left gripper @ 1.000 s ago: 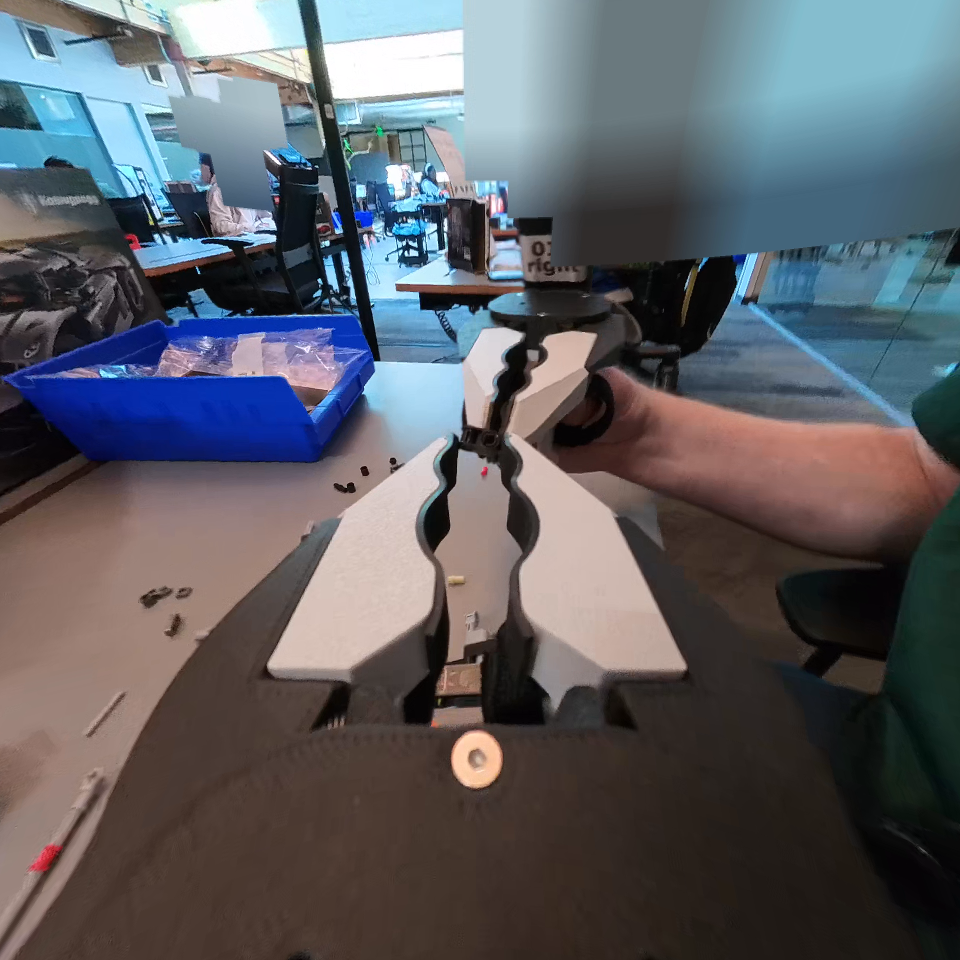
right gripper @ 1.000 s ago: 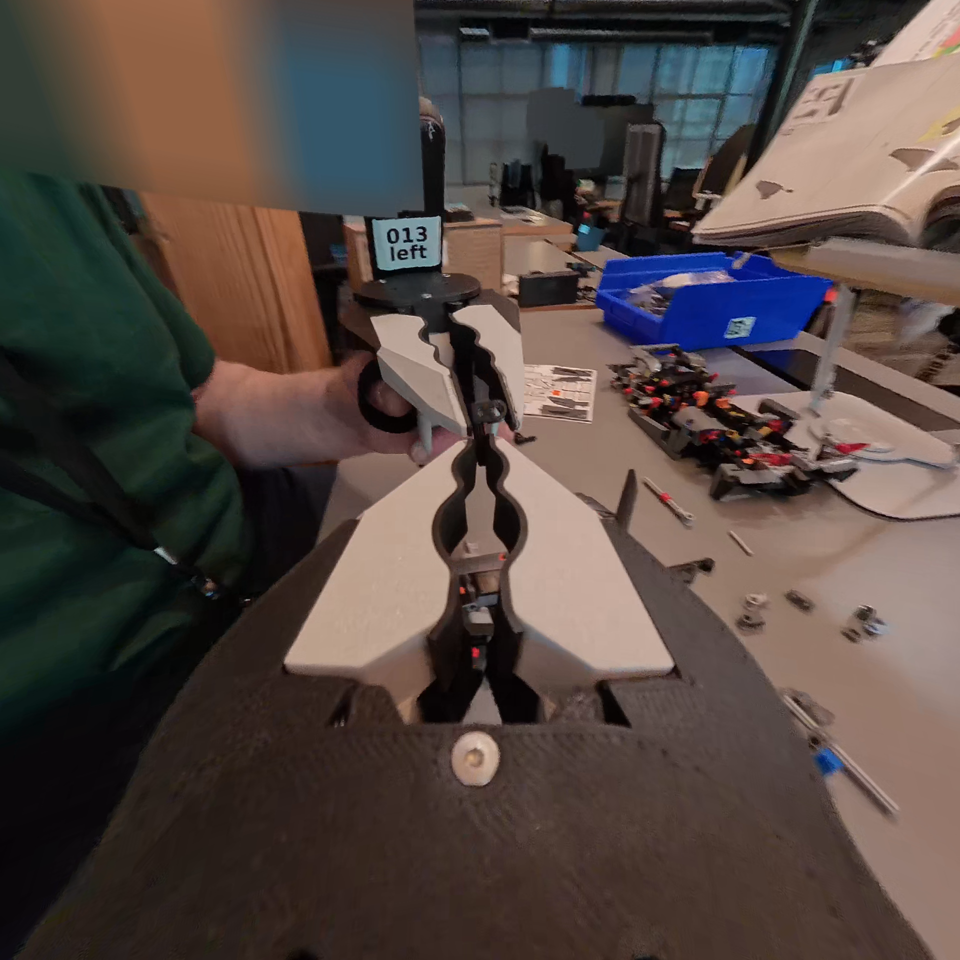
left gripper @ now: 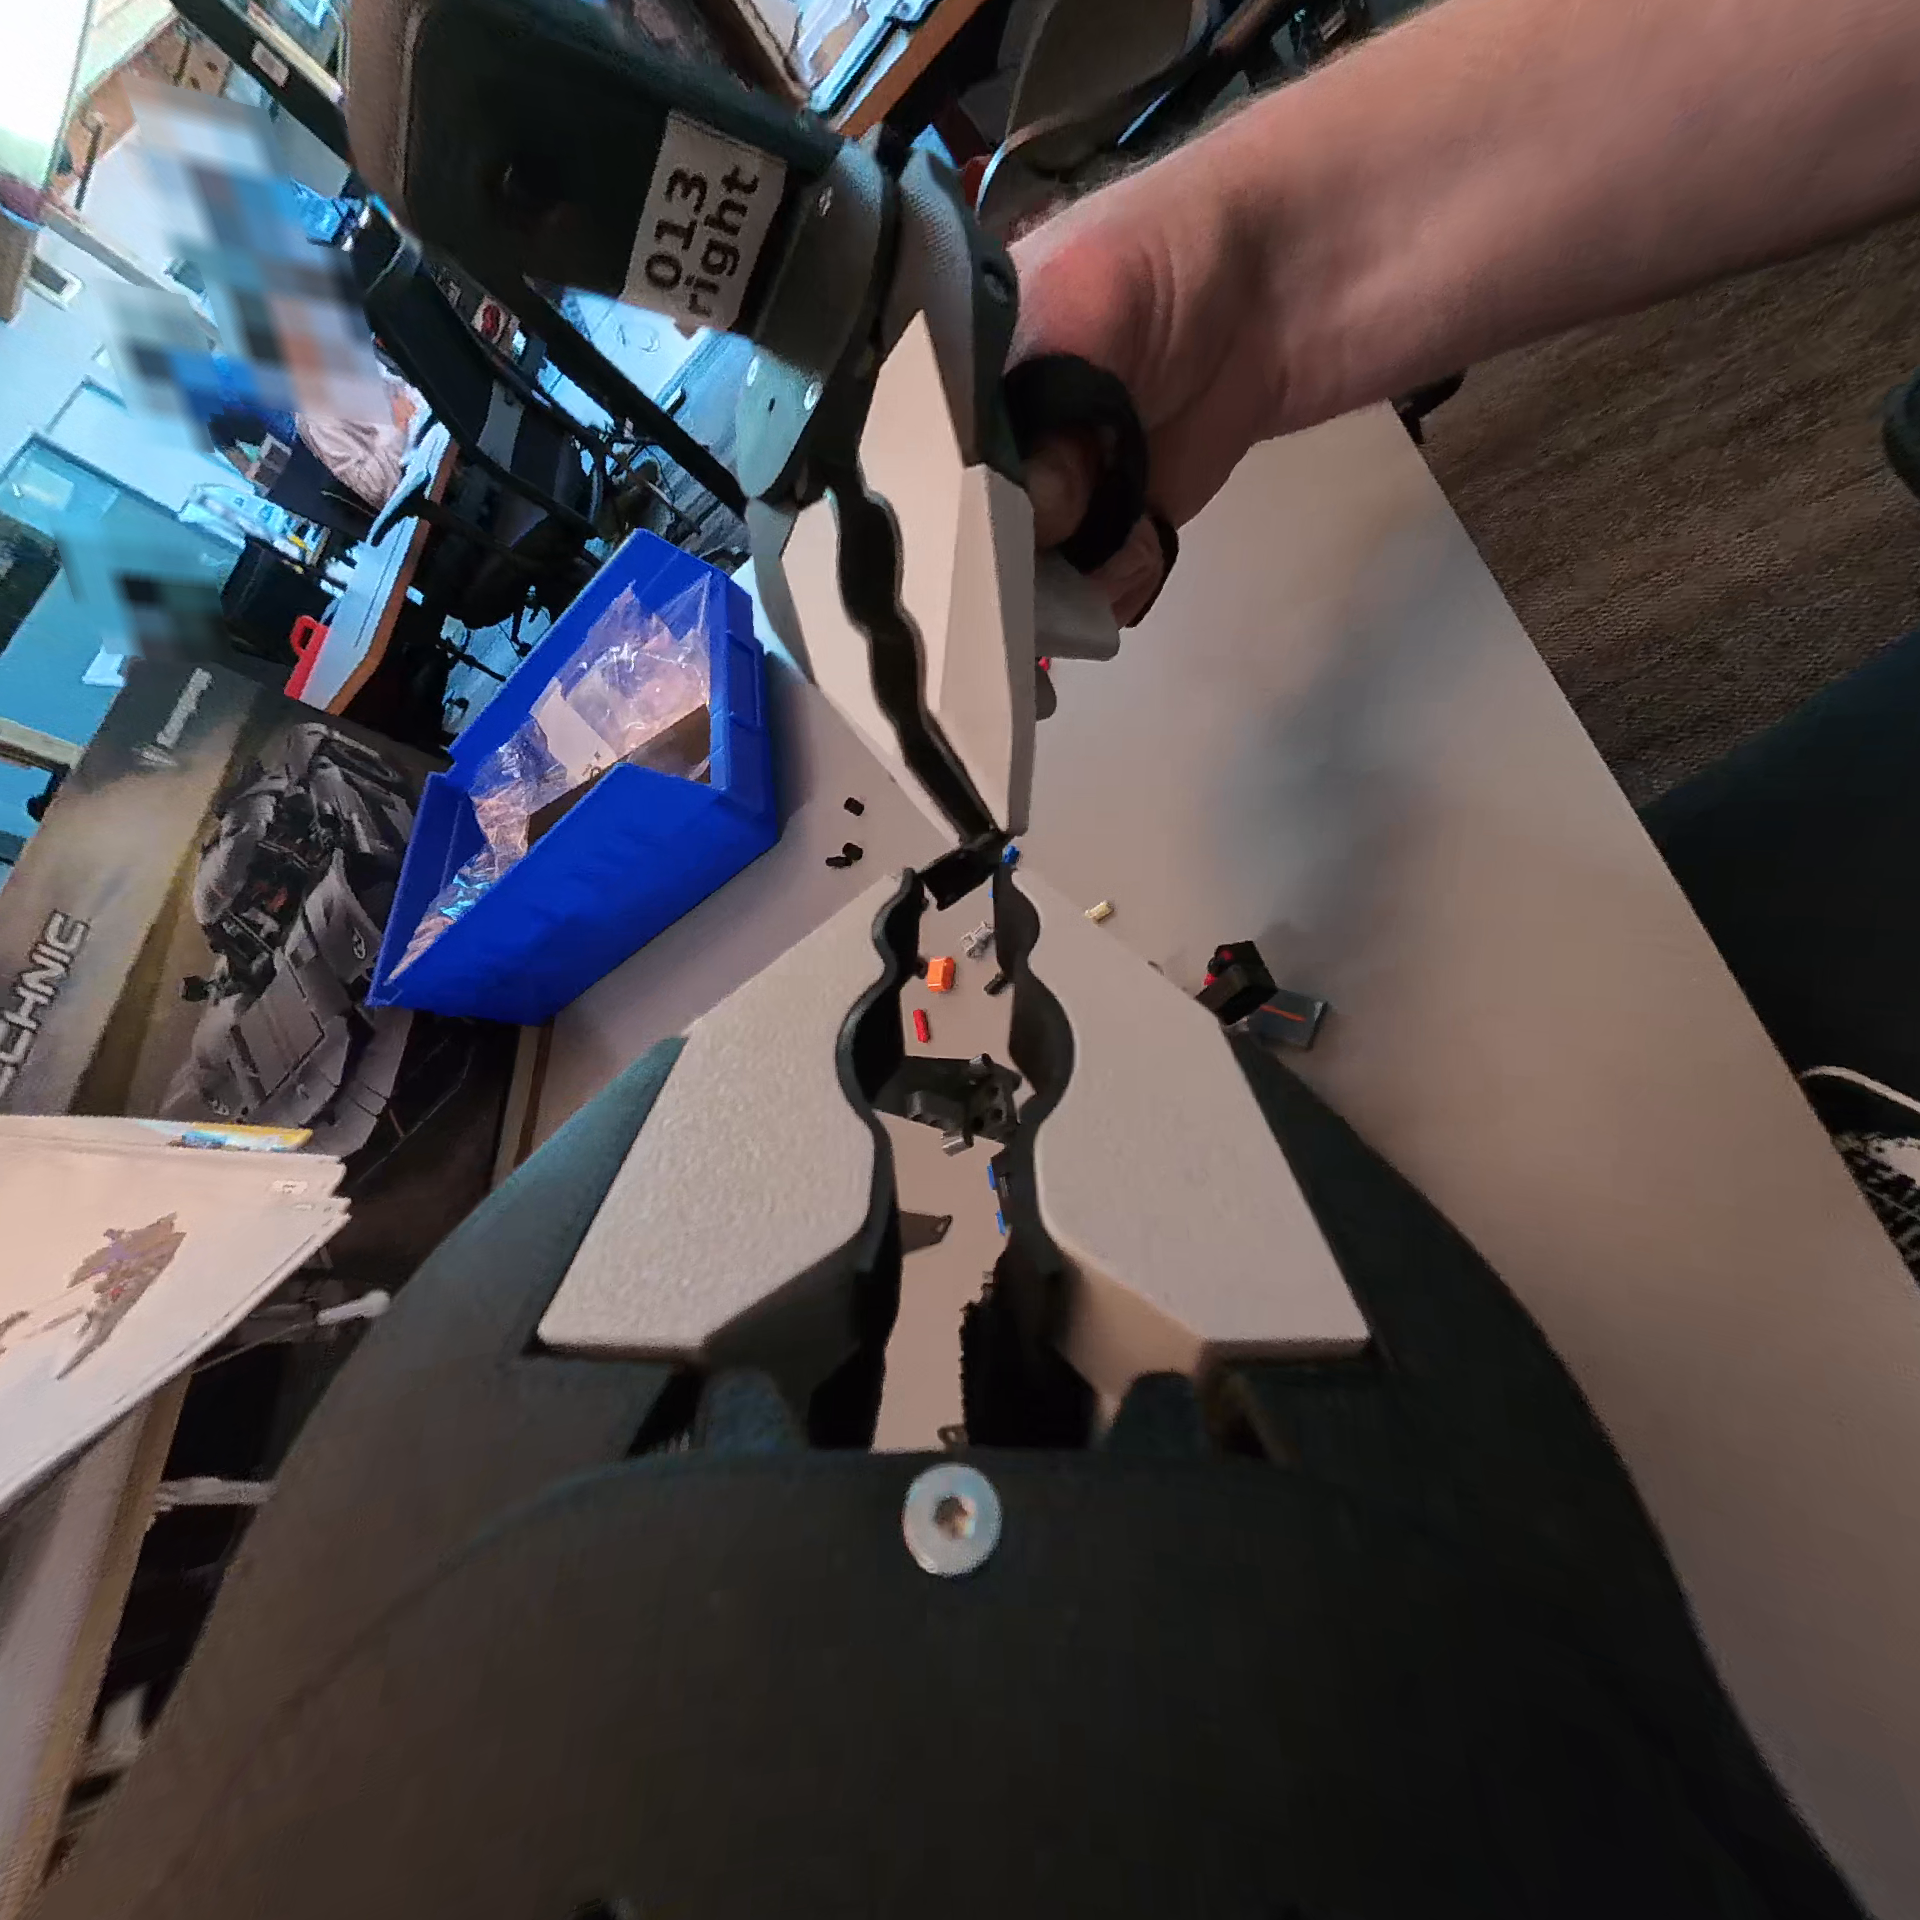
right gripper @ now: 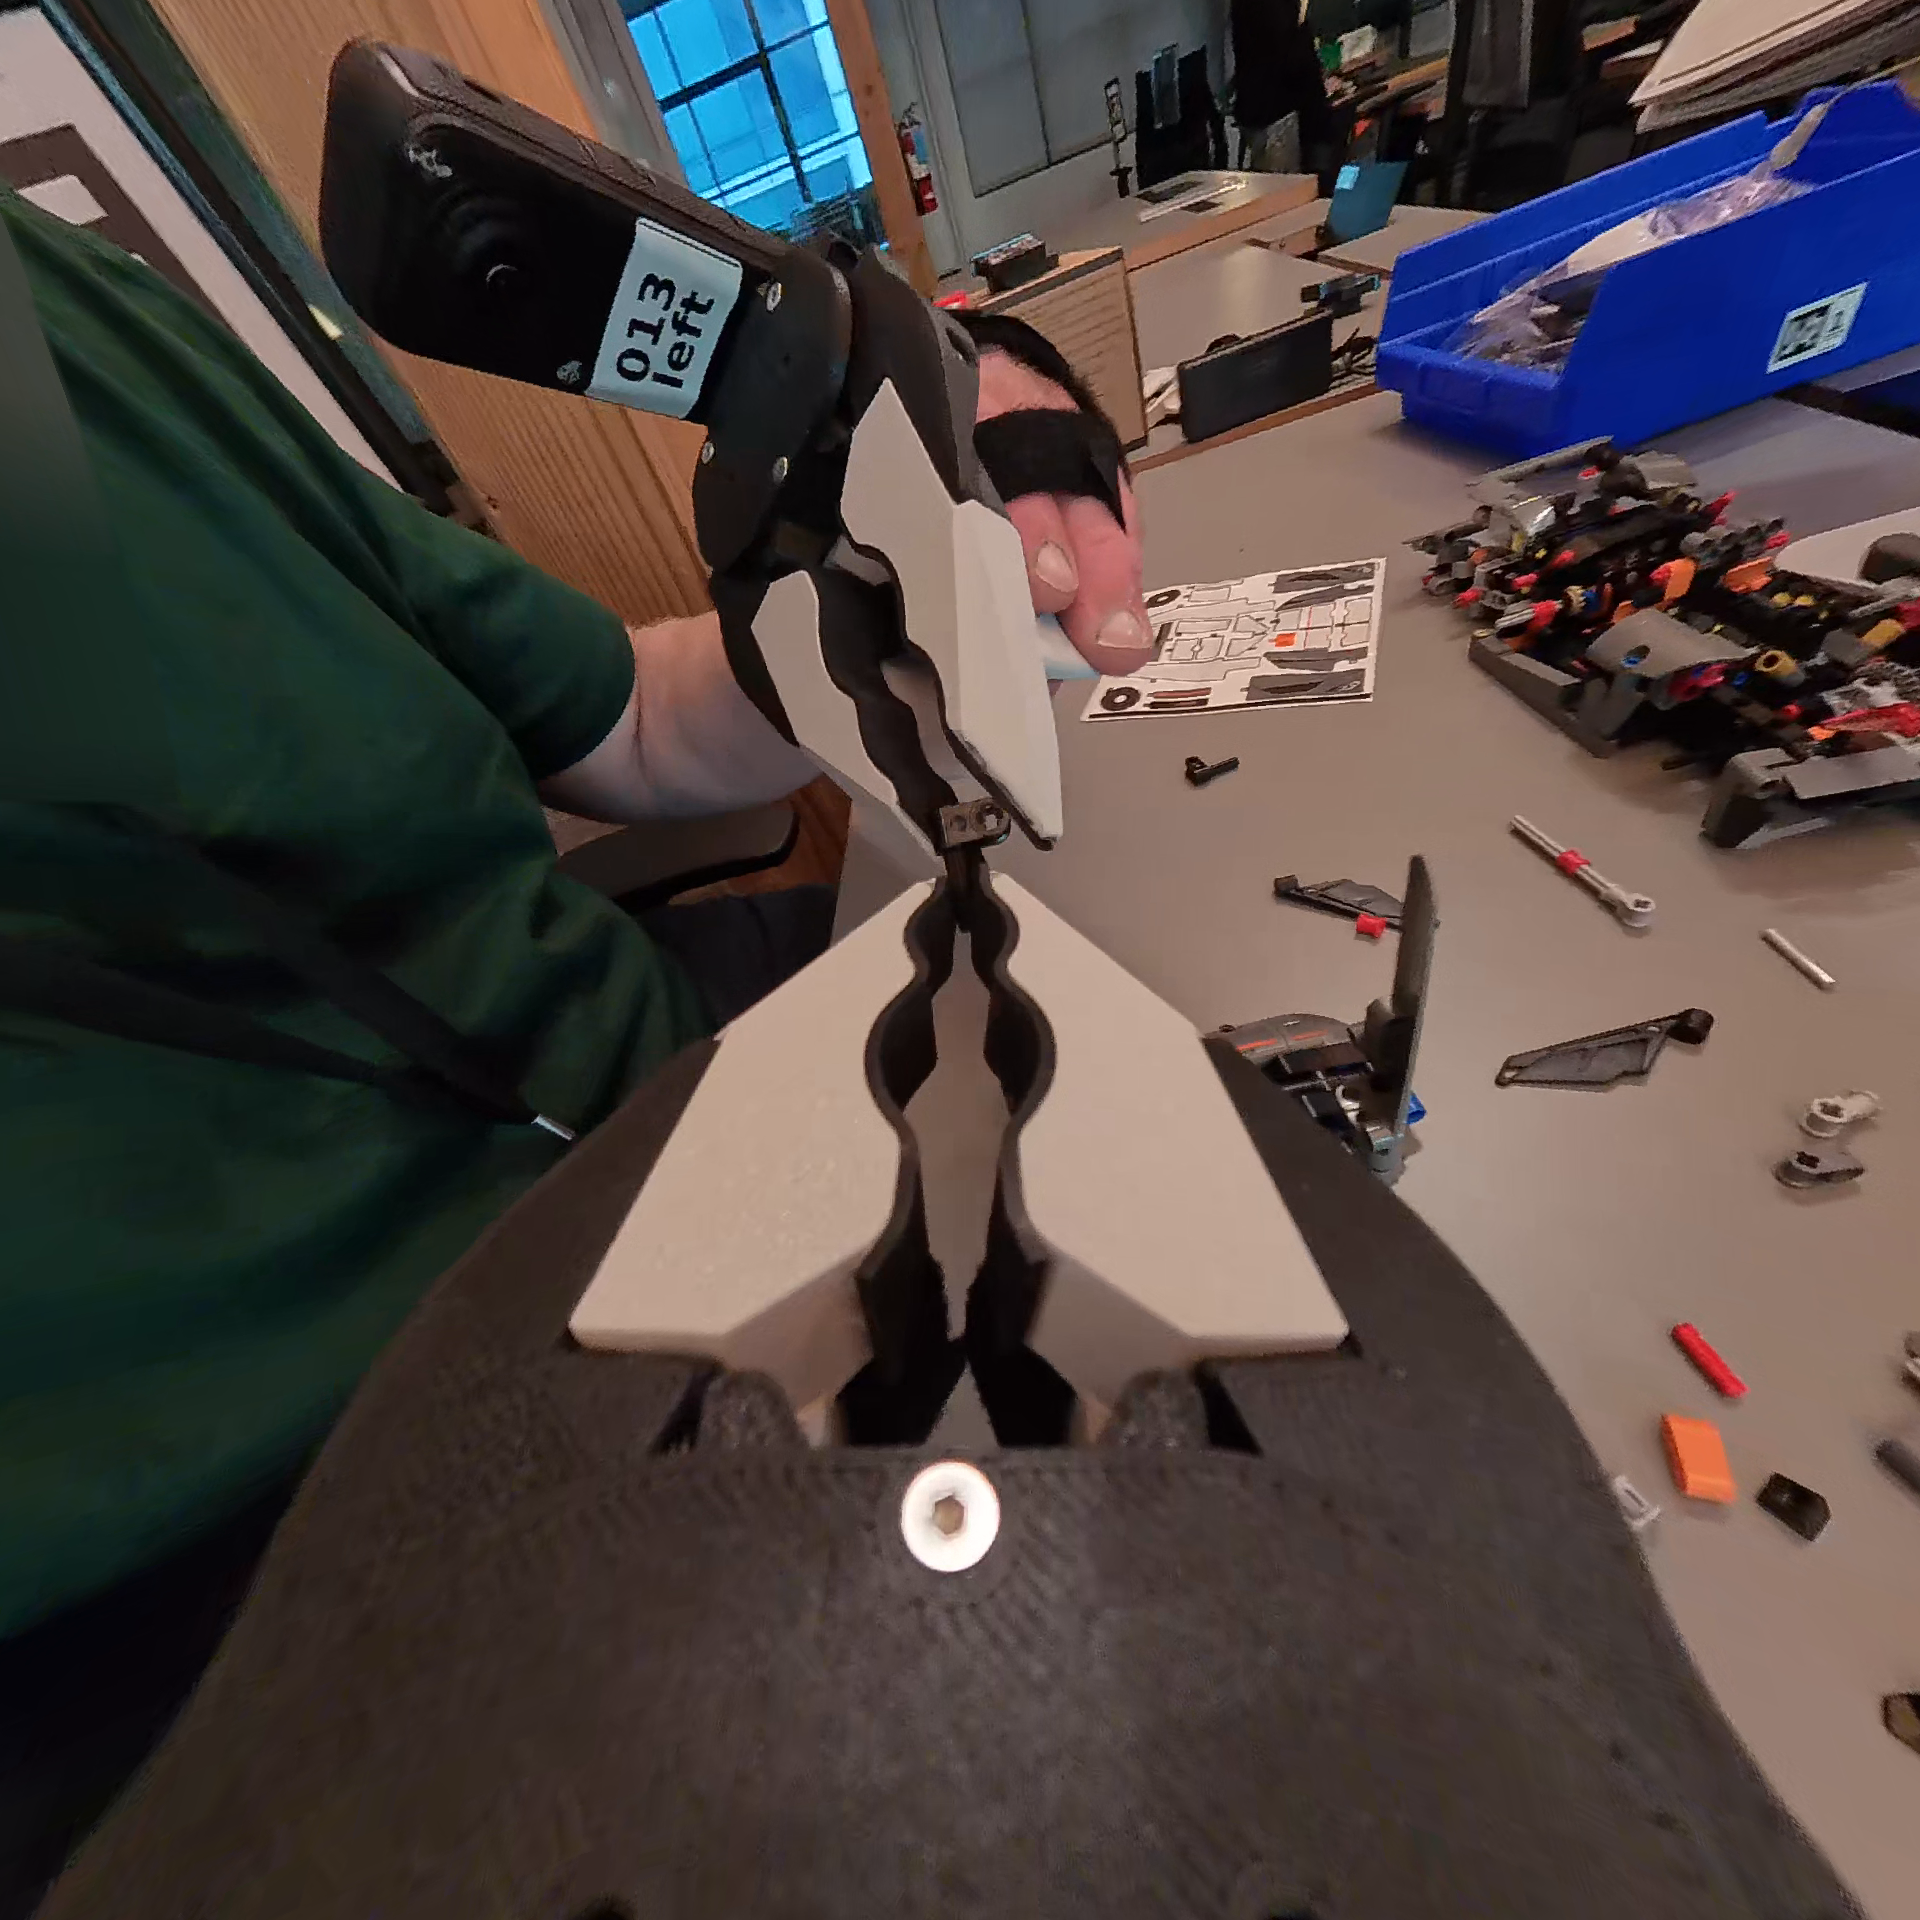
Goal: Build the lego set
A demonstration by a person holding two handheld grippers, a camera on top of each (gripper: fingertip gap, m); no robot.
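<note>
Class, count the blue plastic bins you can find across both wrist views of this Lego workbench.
1. The blue bin stands at the table's far side, holding clear plastic bags; the right wrist view shows the same bin. Others may lie outside view.

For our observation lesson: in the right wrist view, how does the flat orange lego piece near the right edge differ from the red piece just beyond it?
The orange piece is a wide, flat rectangle; the red piece is a thin, narrow stick. The orange piece lies nearer the camera, the red piece just beyond it. Both lie loose on the grey table, apart from each other.
</note>
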